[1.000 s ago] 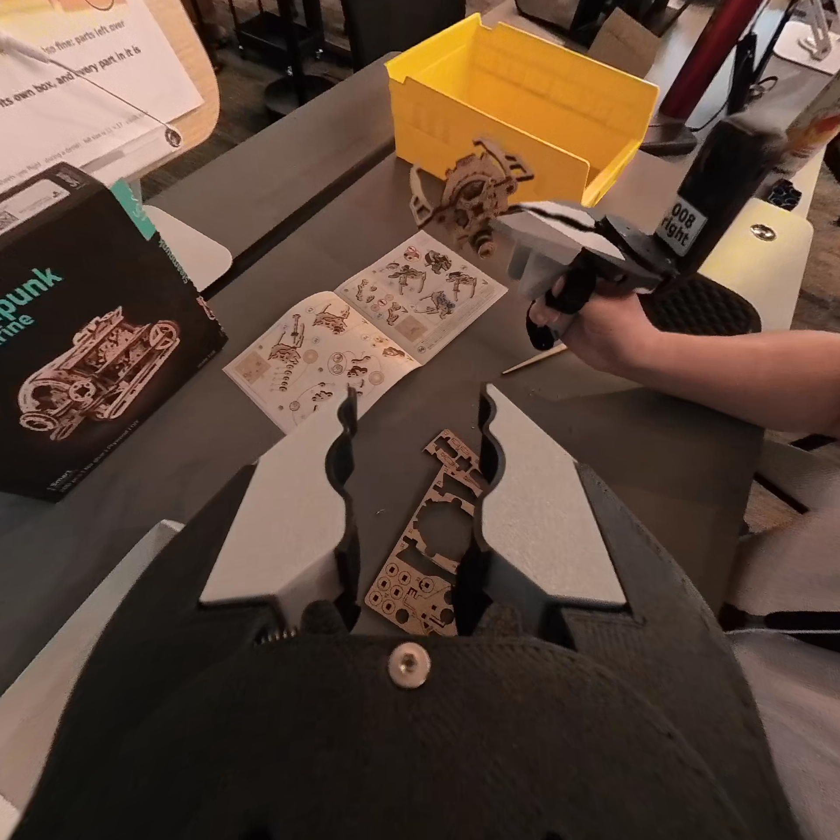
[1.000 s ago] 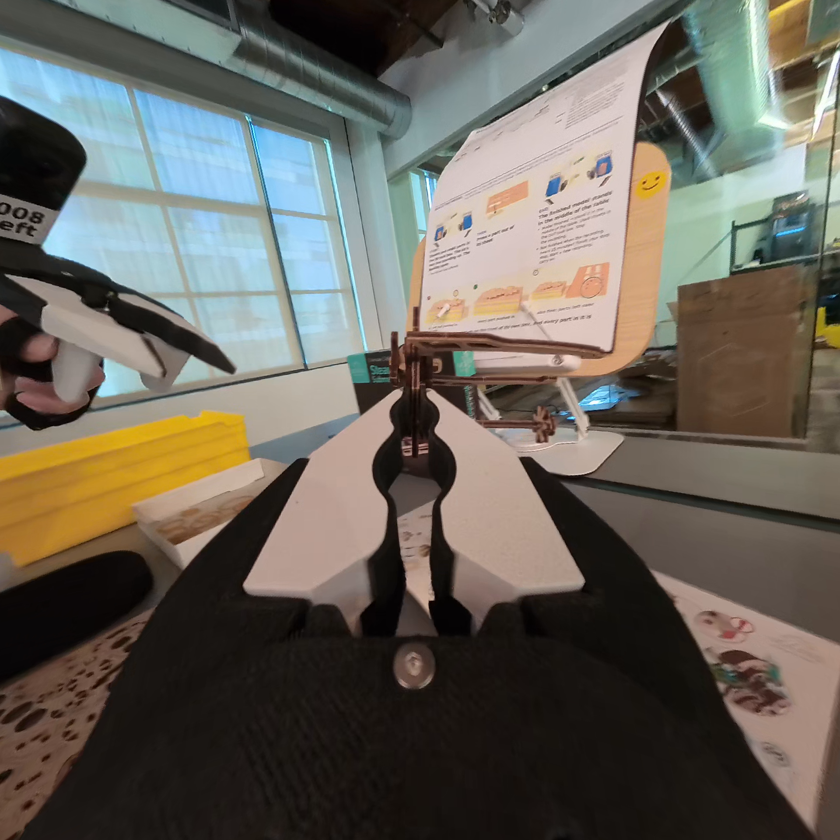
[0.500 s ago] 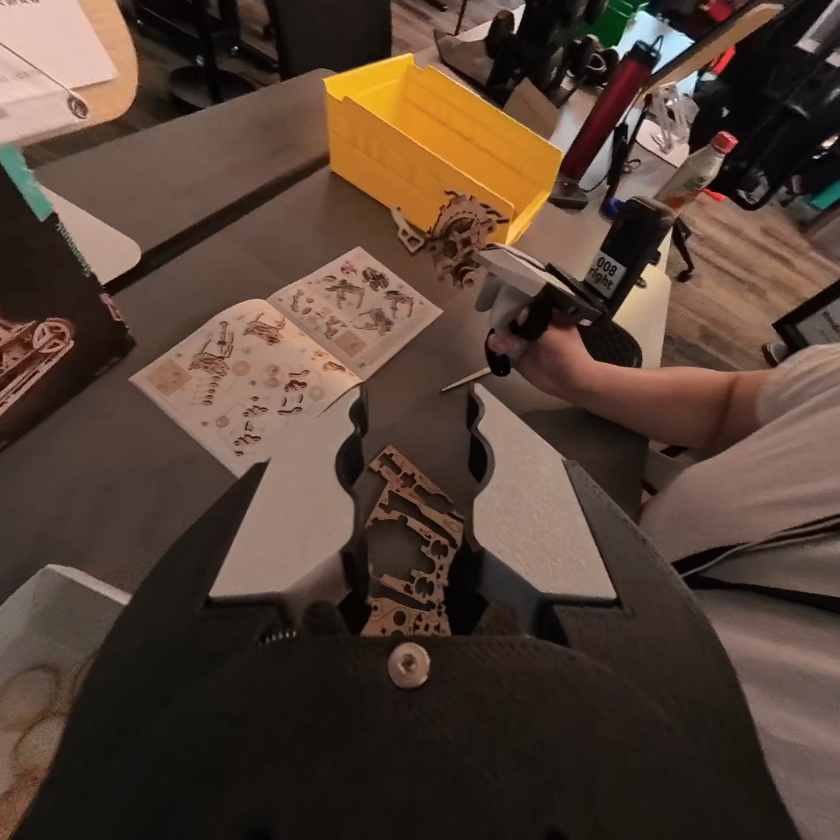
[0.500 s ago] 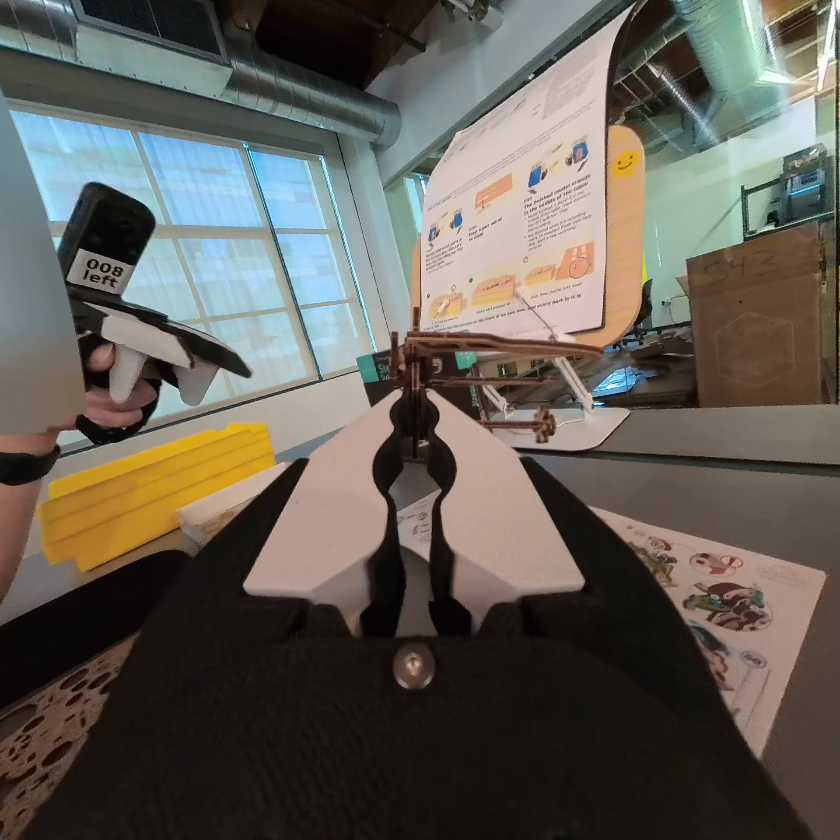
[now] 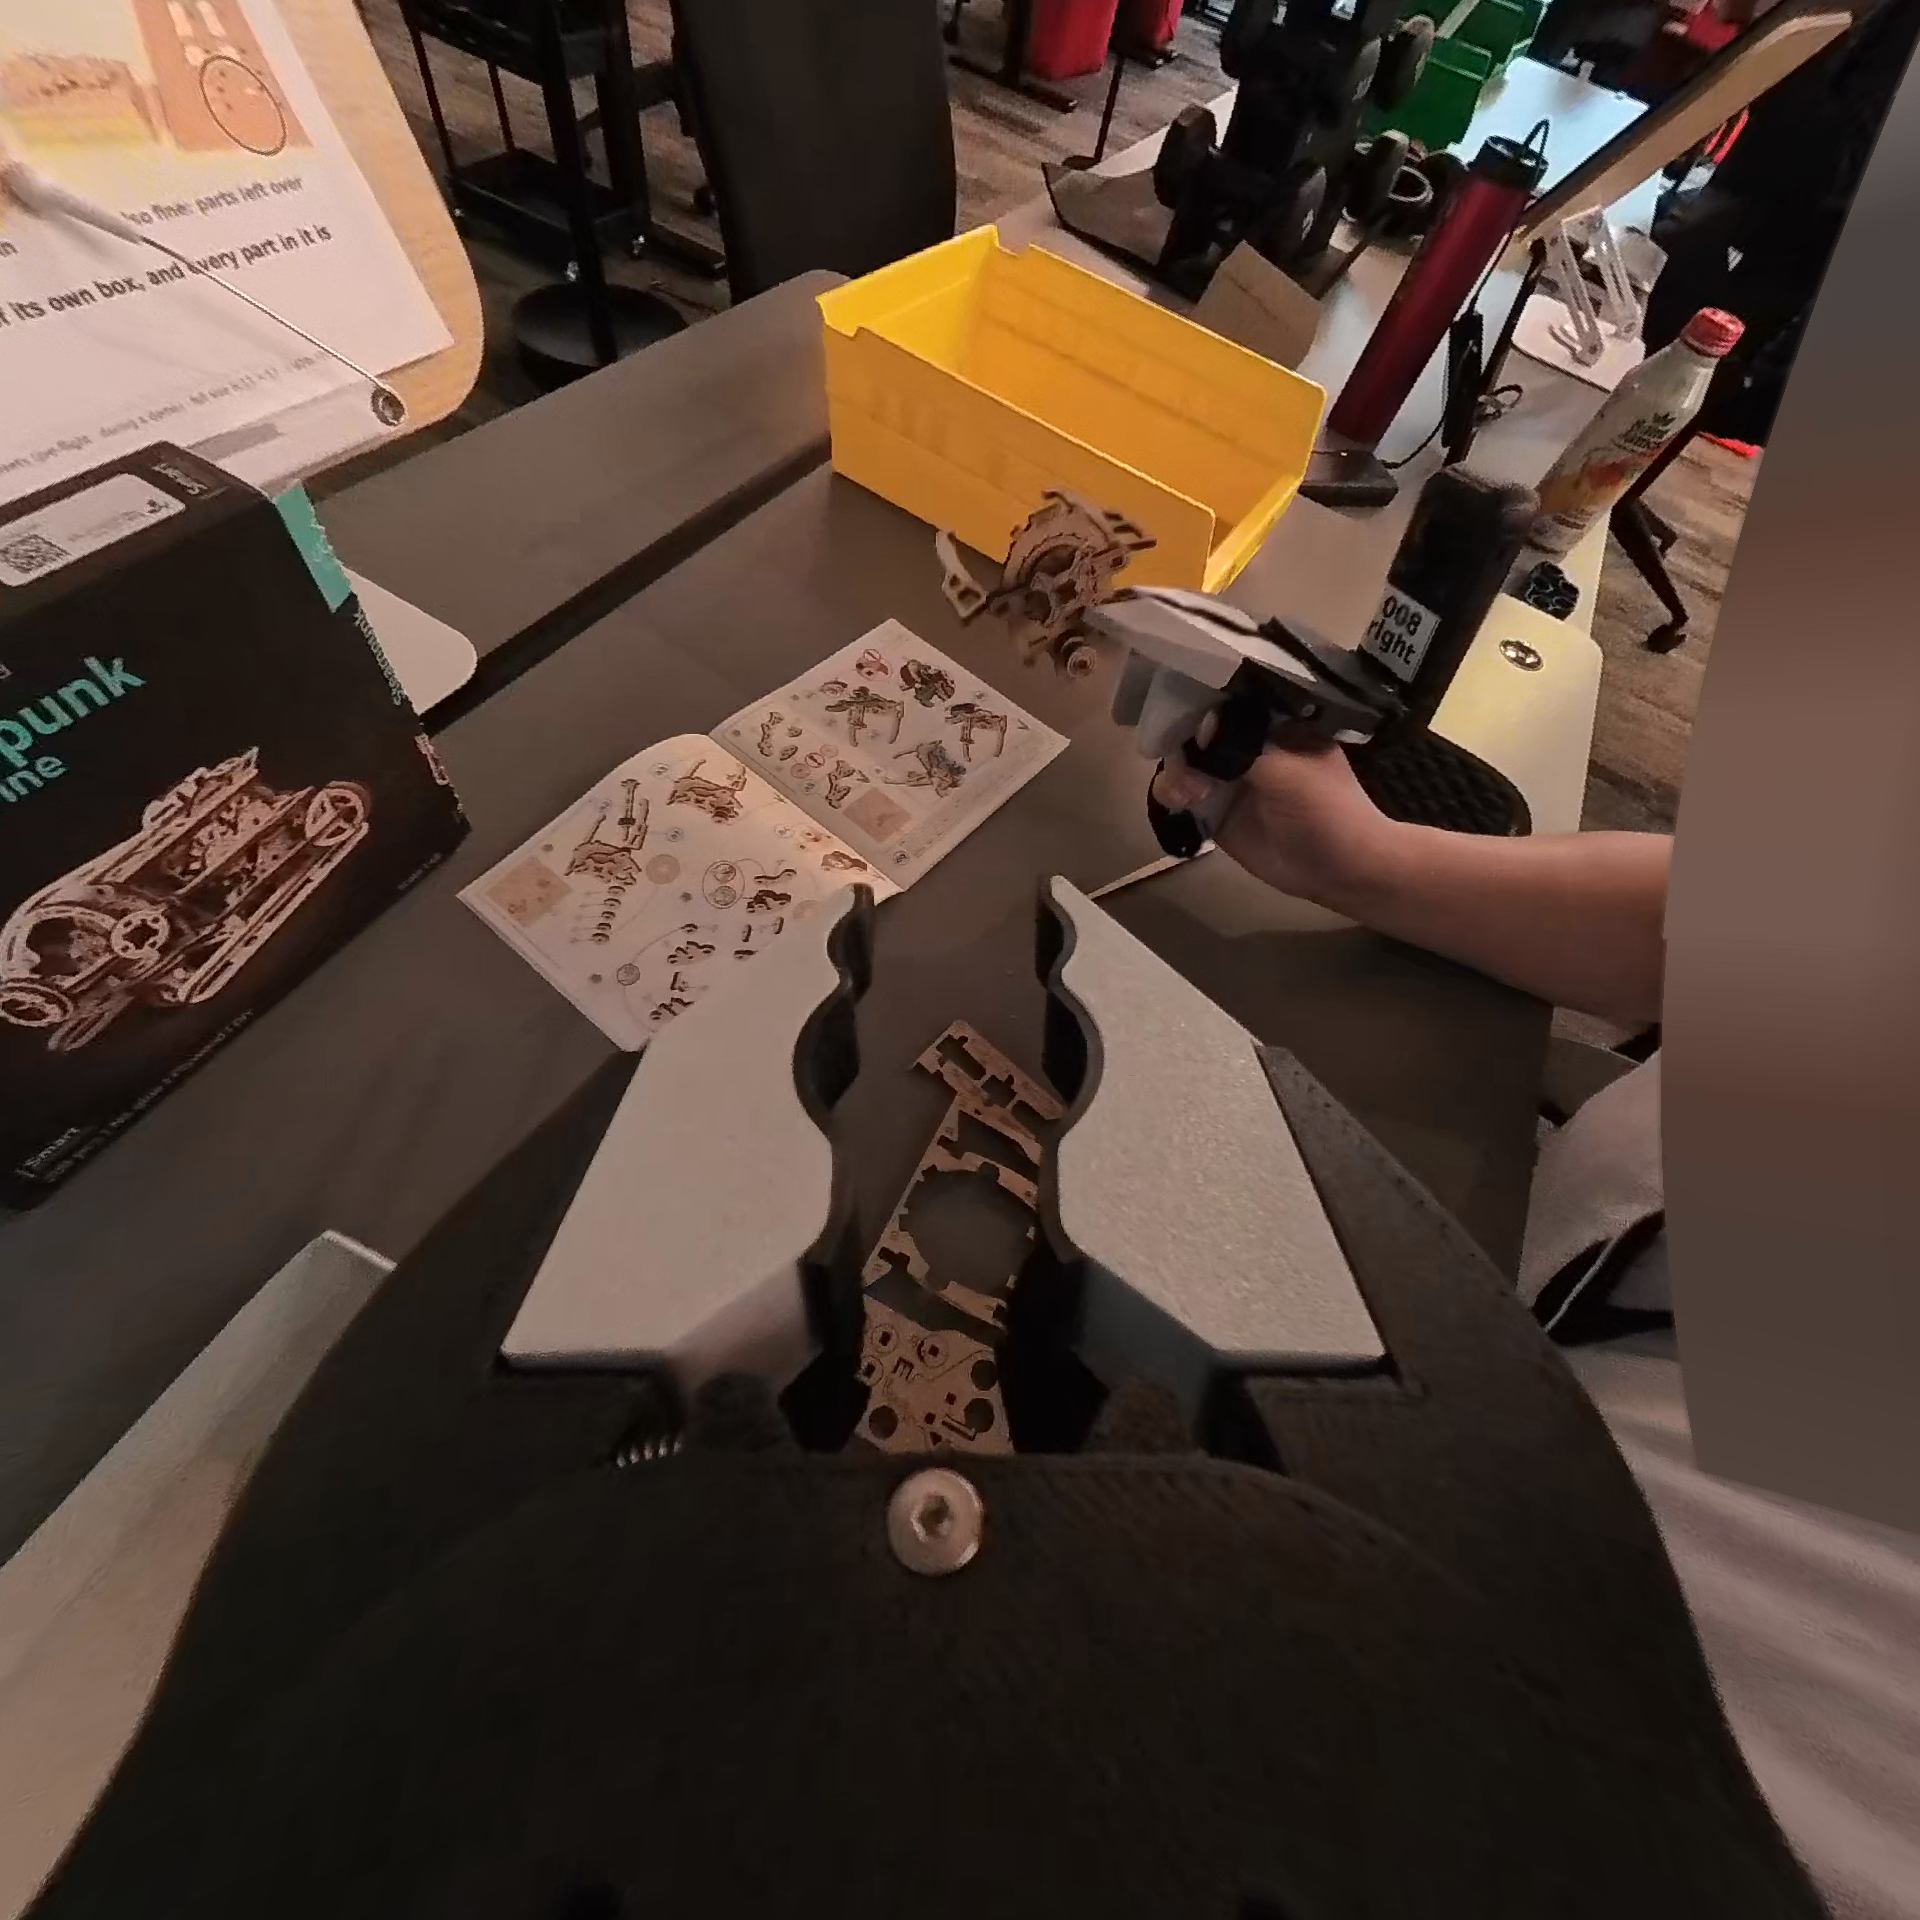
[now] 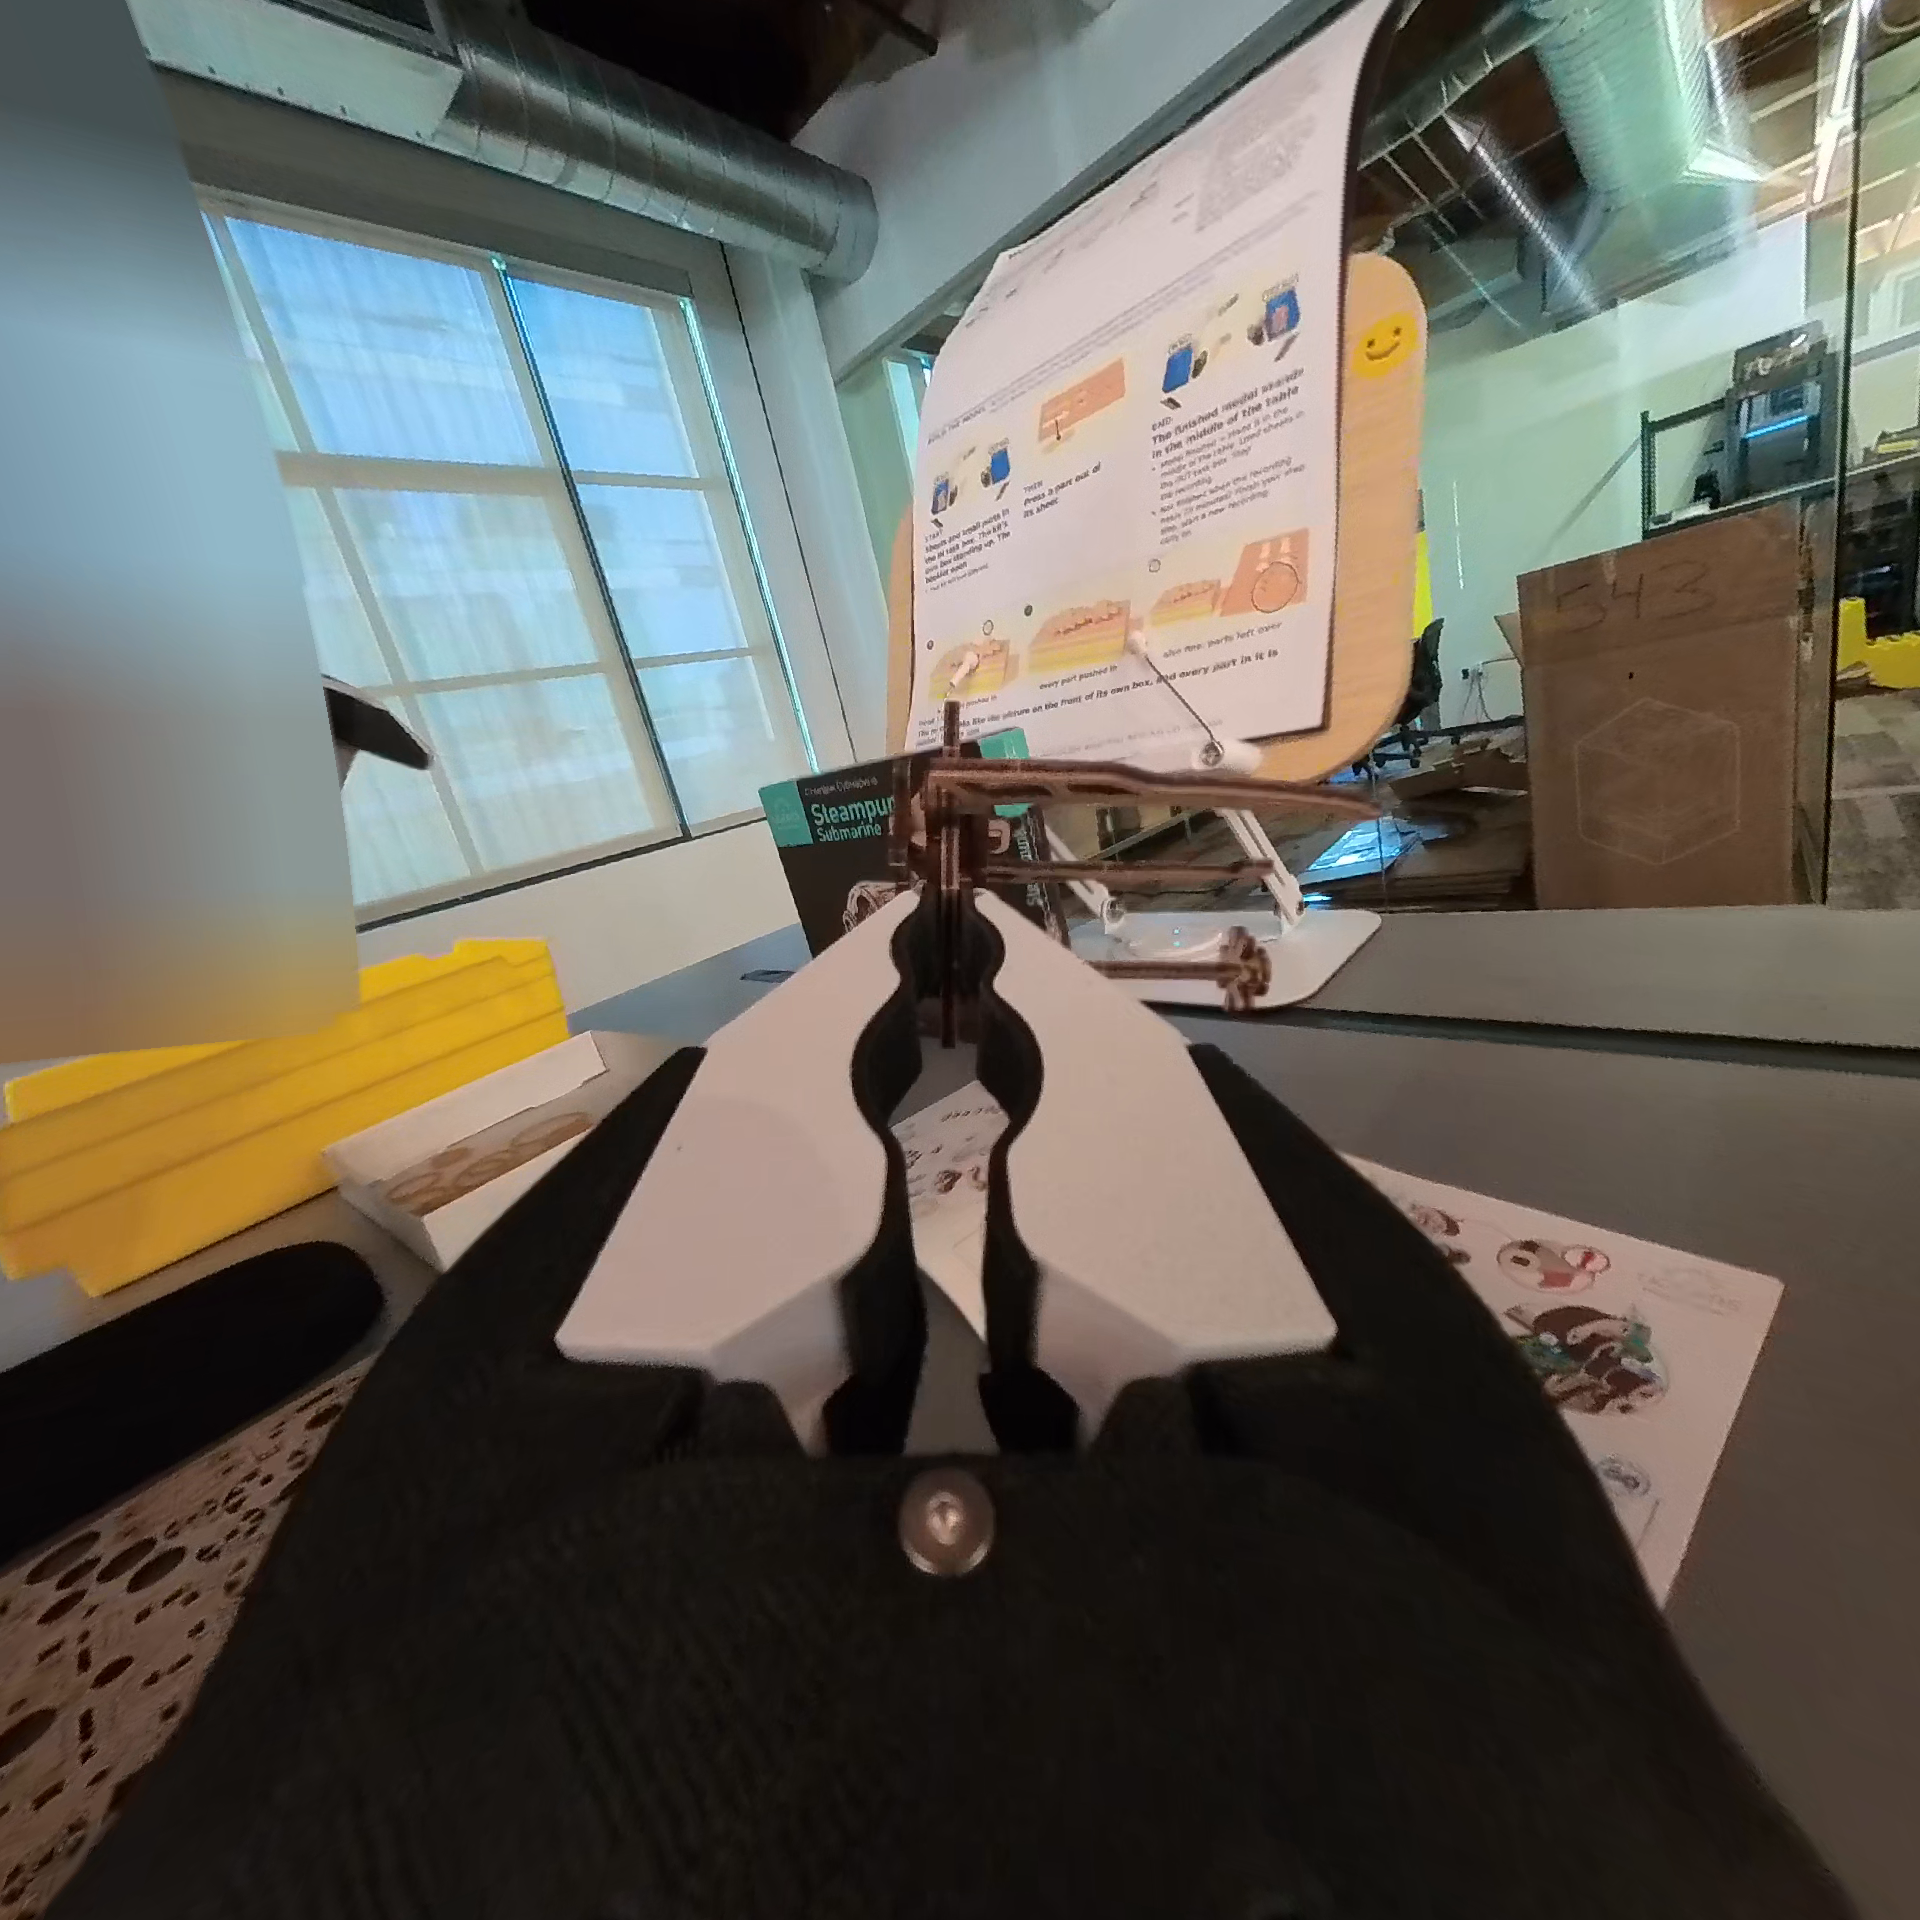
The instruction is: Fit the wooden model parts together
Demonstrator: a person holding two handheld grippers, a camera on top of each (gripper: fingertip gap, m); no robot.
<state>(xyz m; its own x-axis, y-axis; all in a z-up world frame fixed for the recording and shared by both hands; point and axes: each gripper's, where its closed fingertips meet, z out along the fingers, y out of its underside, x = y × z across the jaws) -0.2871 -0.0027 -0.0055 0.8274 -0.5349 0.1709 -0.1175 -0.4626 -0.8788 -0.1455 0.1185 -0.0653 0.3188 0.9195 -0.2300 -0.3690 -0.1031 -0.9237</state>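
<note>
I keep my right gripper [image 6: 948,914] pinched on the brown half-built wooden model assembly [image 5: 1044,592], lifted for fitting, while my left gripper [image 5: 945,935] hangs spread above the flat laser-cut plywood parts sheet [image 5: 961,1226] lying between its fingers

Yellow bin [image 5: 1060,405] on grey table [image 5: 582,488]; bottle [image 5: 1631,426], red cylinder [image 5: 1439,281] behind.

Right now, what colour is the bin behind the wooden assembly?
Bright yellow bin, with an open top; the left wrist view shows it best, behind the wooden assembly.
</note>
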